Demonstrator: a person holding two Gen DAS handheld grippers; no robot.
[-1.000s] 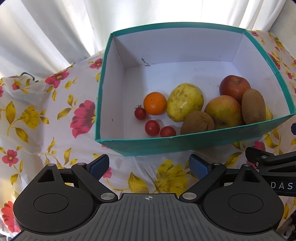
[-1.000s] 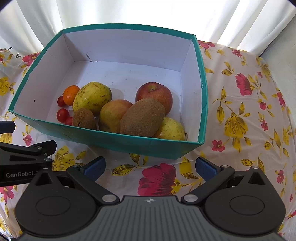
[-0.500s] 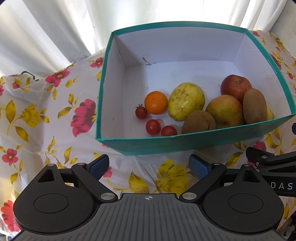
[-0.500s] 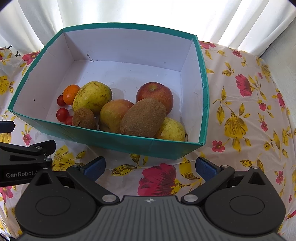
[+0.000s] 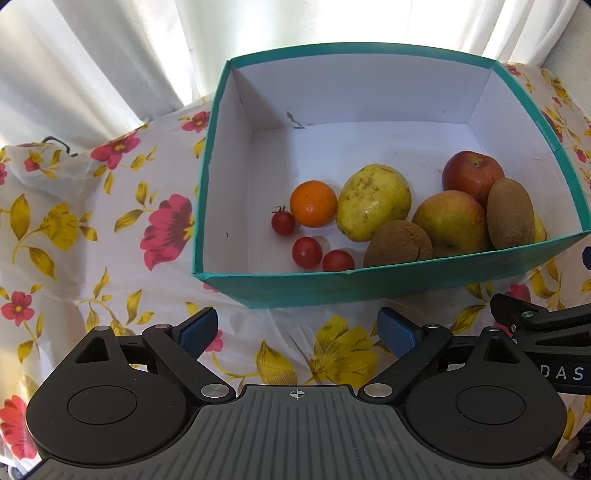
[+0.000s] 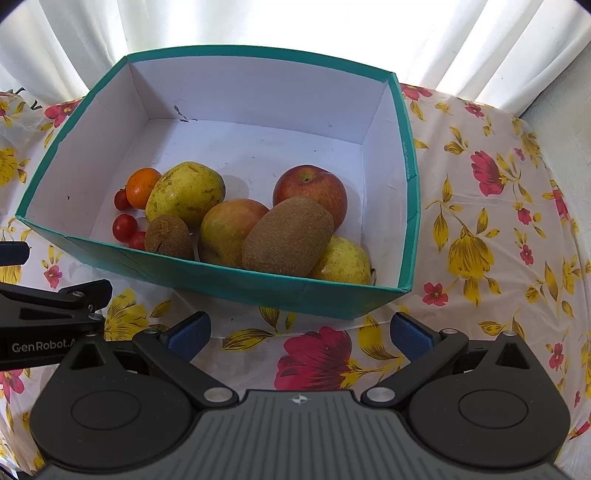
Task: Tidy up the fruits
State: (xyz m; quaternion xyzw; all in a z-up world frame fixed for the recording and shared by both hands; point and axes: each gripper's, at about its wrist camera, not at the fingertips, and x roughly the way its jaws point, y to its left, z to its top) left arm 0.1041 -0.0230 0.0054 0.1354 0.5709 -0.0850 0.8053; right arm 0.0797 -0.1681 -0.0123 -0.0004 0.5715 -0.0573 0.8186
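Both tongs, left [image 5: 297,328] and right [image 6: 299,332], are hovering apart and empty before the teal box [image 6: 221,280], fruit [image 6: 288,236] already gathered inside

Strong daylight comes through the white curtain [image 6: 295,22] behind the table, and it blows out to pure white at the top of both views. The box [image 5: 369,284] is backlit: its white inner walls look bluish grey, and its near teal wall is in shade. The fruit casts soft, short shadows toward the camera on the box floor. A small wet-looking glint sits on the pear [image 5: 373,206]. The tablecloth [image 6: 498,221] is bright and slightly washed out near the far edge. Fisheye bending curves the box rims and darkens the frame corners. Focus is sharp throughout, with no motion blur; colours are saturated.
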